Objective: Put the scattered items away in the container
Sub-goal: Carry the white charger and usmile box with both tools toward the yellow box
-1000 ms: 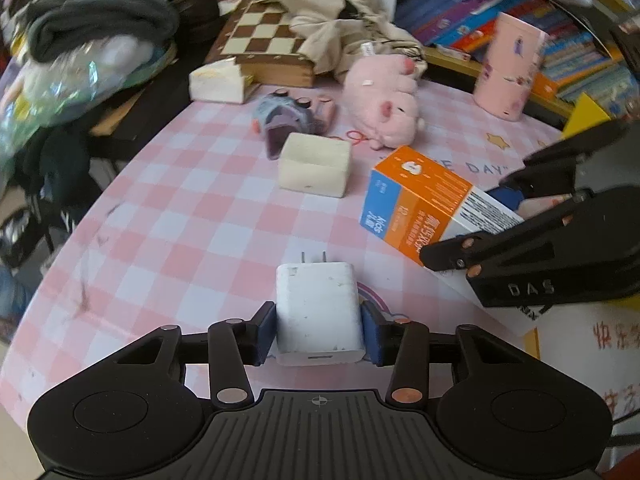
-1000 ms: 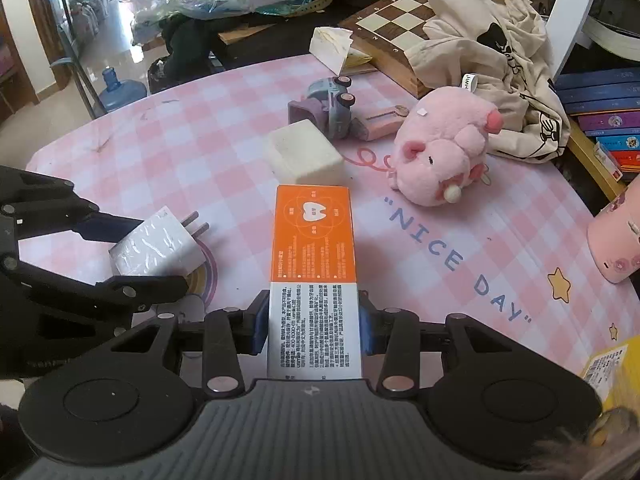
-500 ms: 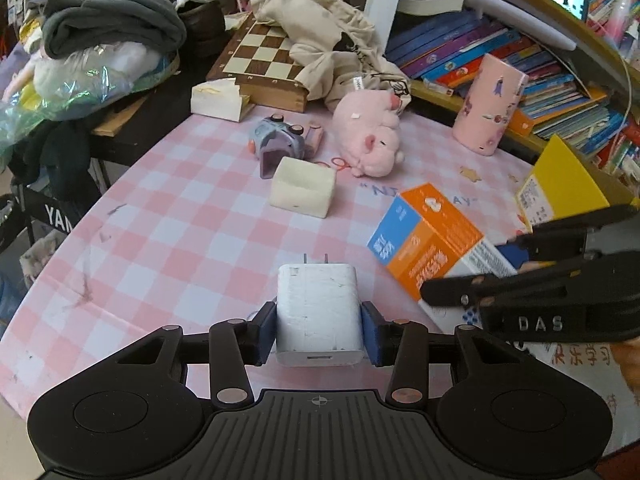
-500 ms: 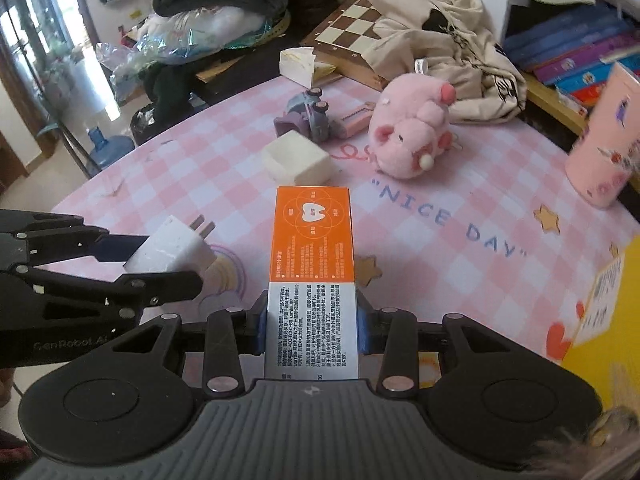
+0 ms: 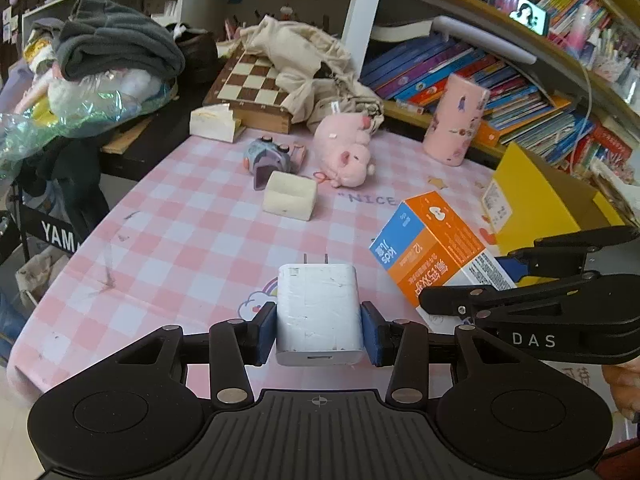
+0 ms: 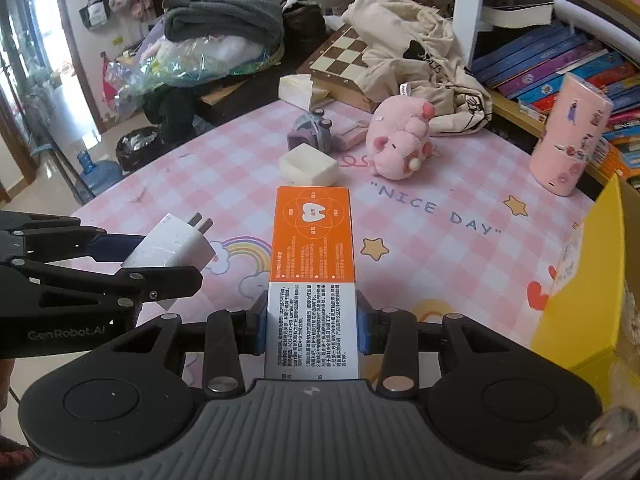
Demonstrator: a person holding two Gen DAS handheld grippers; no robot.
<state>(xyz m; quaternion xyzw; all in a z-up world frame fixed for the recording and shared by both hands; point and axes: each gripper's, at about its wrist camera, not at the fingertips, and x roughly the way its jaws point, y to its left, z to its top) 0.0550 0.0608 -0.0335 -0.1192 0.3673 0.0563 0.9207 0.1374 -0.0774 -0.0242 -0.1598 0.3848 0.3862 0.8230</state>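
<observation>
Pink checked cloth covers the table (image 6: 224,176), with bookshelves behind it. Left of the orange box (image 6: 312,276), the left gripper (image 5: 320,330) is clamped on a white charger (image 5: 319,312), held above the cloth with its prongs pointing forward. The right gripper (image 6: 312,326) is clamped on the orange box itself, also held off the table. Beyond the box lie a white block (image 6: 309,167) and a pink plush pig (image 6: 398,145). Right of the box stands the yellow container (image 6: 584,280).
</observation>
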